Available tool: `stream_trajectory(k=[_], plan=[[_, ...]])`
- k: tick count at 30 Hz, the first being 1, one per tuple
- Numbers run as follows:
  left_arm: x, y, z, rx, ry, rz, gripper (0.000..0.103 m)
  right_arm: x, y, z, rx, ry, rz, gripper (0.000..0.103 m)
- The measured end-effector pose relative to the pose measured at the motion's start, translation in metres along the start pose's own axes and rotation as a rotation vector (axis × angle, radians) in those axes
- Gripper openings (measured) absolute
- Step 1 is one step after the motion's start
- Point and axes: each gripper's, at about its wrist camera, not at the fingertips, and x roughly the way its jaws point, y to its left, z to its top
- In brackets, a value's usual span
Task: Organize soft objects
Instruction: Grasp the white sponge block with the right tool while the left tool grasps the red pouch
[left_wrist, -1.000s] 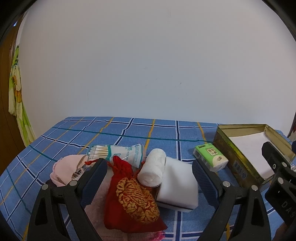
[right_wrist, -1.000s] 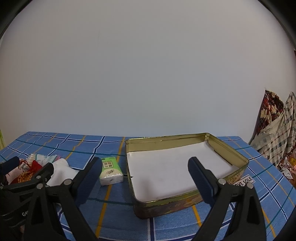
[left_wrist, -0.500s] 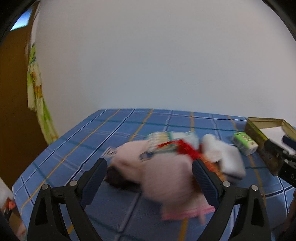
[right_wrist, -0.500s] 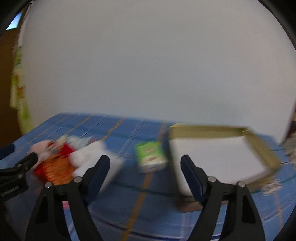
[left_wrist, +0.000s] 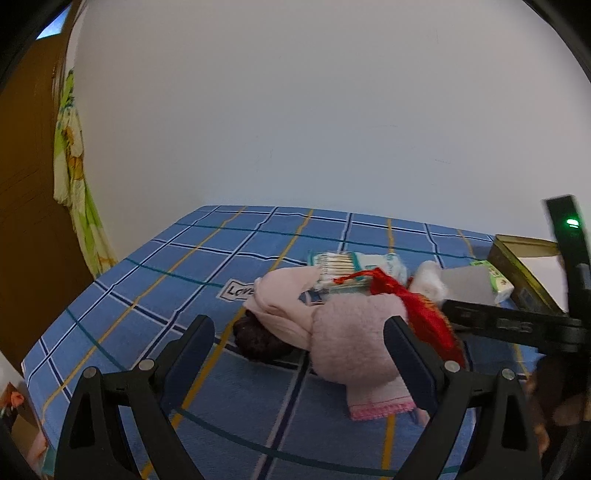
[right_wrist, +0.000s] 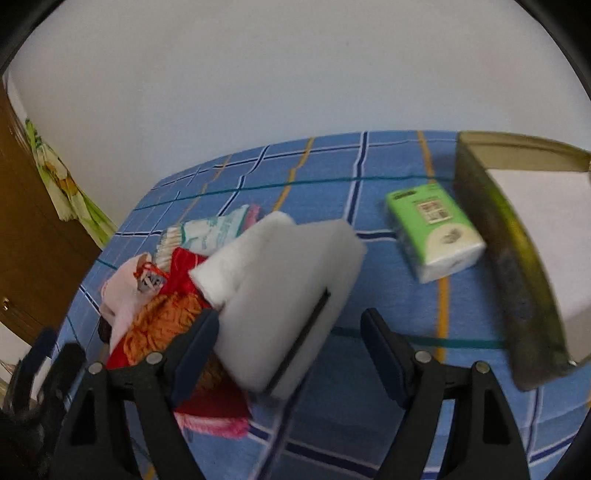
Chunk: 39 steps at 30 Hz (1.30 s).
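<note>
White sponge block between my right hand-held gripper fingers, untouched.
Both spread wide; my left hand-held gripper frames the pink towel; tissue pack at one o'clock.

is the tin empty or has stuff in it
Empty as far as shown: the tin shows only its white liner; the tissue pack lies outside it.

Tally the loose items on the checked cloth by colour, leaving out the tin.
Pink: 2, fluffy towel and folded cloth
White: 2, sponge block and gauze roll
Red: 1, drawstring pouch
Green: 1, tissue pack
Teal: 1, cotton swab pack
Dark brown: 1, bundle
Total: 8
</note>
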Motion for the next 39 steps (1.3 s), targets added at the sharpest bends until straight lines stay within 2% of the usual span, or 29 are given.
stream_trajectory(k=[2, 3, 4, 5, 6, 9, 13, 18, 20, 21, 22, 23, 27, 29, 30, 31, 32, 36, 39], plan=[[-0.001, -0.005, 0.002, 0.007, -0.002, -0.022, 0.094, 0.009, 0.005, 0.001, -0.023, 0.029, -0.001, 0.08], [-0.003, -0.009, 0.002, 0.016, -0.003, -0.033, 0.094, 0.008, 0.005, 0.0, -0.019, 0.028, 0.009, 0.076], [-0.003, -0.012, 0.002, 0.023, -0.004, -0.04, 0.094, 0.007, 0.005, -0.002, -0.021, 0.015, 0.021, 0.062], [-0.004, -0.015, 0.002, 0.032, -0.007, -0.049, 0.094, 0.005, 0.006, -0.002, -0.036, 0.011, 0.038, 0.053], [-0.005, -0.019, 0.002, 0.042, -0.008, -0.058, 0.094, 0.0, 0.008, -0.002, -0.061, 0.007, 0.055, 0.049], [-0.005, -0.027, 0.002, 0.068, -0.01, -0.09, 0.094, -0.017, 0.018, -0.008, -0.174, -0.083, -0.056, 0.047], [-0.007, -0.039, 0.004, 0.08, -0.007, -0.144, 0.094, -0.046, 0.009, -0.012, -0.201, -0.154, -0.041, 0.046], [0.0, -0.061, 0.011, 0.082, 0.007, -0.207, 0.094, -0.086, -0.008, -0.016, -0.2, -0.319, -0.117, 0.046], [0.008, -0.071, 0.012, 0.087, 0.026, -0.236, 0.087, -0.099, -0.014, -0.019, -0.198, -0.365, -0.146, 0.046], [0.011, -0.075, 0.012, 0.088, 0.034, -0.251, 0.076, -0.105, -0.016, -0.021, -0.199, -0.384, -0.159, 0.046], [0.016, -0.08, 0.012, 0.086, 0.052, -0.275, 0.071, -0.11, -0.018, -0.024, -0.205, -0.404, -0.175, 0.047], [0.023, -0.083, 0.012, 0.085, 0.073, -0.29, 0.071, -0.113, -0.019, -0.025, -0.209, -0.413, -0.184, 0.047], [0.052, -0.091, 0.01, 0.07, 0.158, -0.231, 0.07, -0.123, -0.025, -0.026, -0.201, -0.418, -0.185, 0.047], [0.062, -0.086, 0.008, 0.041, 0.195, -0.225, 0.07, -0.119, -0.025, -0.026, -0.193, -0.41, -0.18, 0.047], [0.068, -0.085, 0.006, 0.03, 0.212, -0.224, 0.064, -0.118, -0.026, -0.025, -0.189, -0.401, -0.18, 0.047], [0.073, -0.083, 0.004, 0.027, 0.224, -0.221, 0.049, -0.115, -0.027, -0.023, -0.184, -0.388, -0.178, 0.047], [0.077, -0.08, 0.003, 0.022, 0.235, -0.219, 0.044, -0.113, -0.027, -0.023, -0.181, -0.382, -0.176, 0.047], [0.071, -0.066, 0.002, -0.055, 0.213, -0.275, 0.029, -0.12, -0.03, -0.027, -0.181, -0.402, -0.171, 0.047], [0.06, -0.056, 0.006, -0.097, 0.166, -0.305, 0.027, -0.126, -0.029, -0.029, -0.183, -0.432, -0.17, 0.047]])
